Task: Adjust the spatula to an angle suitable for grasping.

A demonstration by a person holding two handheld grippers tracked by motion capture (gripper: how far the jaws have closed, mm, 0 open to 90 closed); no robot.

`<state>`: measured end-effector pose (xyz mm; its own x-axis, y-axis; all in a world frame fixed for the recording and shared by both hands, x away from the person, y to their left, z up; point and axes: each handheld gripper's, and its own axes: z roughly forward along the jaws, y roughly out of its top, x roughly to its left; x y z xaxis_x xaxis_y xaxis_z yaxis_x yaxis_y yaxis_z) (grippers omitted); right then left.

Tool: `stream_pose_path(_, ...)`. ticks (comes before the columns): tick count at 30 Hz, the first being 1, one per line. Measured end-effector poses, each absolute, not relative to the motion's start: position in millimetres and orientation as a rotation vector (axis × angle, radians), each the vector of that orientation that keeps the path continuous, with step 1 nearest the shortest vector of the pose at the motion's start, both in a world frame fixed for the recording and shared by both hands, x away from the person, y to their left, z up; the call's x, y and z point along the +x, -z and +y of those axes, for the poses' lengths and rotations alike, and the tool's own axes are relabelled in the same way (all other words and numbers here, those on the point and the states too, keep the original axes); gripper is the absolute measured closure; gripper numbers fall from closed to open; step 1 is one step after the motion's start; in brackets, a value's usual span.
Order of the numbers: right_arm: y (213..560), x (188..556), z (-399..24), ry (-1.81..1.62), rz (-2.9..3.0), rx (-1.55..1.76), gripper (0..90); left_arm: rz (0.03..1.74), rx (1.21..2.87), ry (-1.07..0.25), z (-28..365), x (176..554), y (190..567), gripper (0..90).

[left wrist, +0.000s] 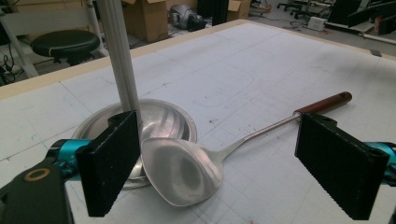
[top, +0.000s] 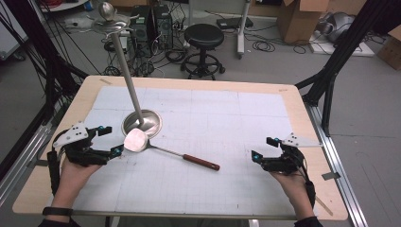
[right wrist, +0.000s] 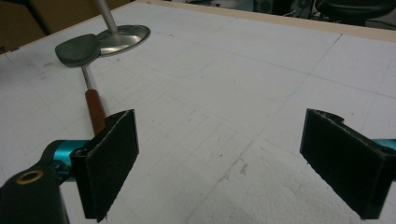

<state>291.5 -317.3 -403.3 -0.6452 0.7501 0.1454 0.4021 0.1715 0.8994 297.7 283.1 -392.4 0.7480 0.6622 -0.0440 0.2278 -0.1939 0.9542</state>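
Spatula point(top: 142, 141) waits at centre left of the high view, bowl propped on the stand's round base point(top: 150, 124), both tongs wide apart and empty.

Approach step, I'd say: left gripper point(top: 108, 140) sits just beside the bowl point(left wrist: 182, 170), jaws flanking it in its own view; next it must close in cleanly. Right gripper point(top: 264, 148) hangs well apart, lower right, wooden handle point(right wrist: 95, 109) just past its jaw.

Quick count: one spatula point(top: 156, 148) by the left gripper point(top: 108, 140), one metal stand point(top: 141, 122) beside it, two grippers total, right gripper point(top: 263, 148) included.
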Motion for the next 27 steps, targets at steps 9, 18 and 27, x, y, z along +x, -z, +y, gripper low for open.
stream_pose_path(9,404.3,292.4,-319.1,-1.462,2.118,1.106,10.8,0.706,1.756,-0.46,284.8,296.7,391.7,15.0)
stream_pose_path(18,407.0,293.1,-323.3,-1.46,2.112,1.13,10.8,0.705,1.736,-0.46,286.6,294.9,389.8,15.1)
stream_pose_path(27,407.8,295.3,-323.4,-1.455,2.117,1.128,10.8,0.699,1.73,-0.461,287.9,293.9,387.9,15.1)
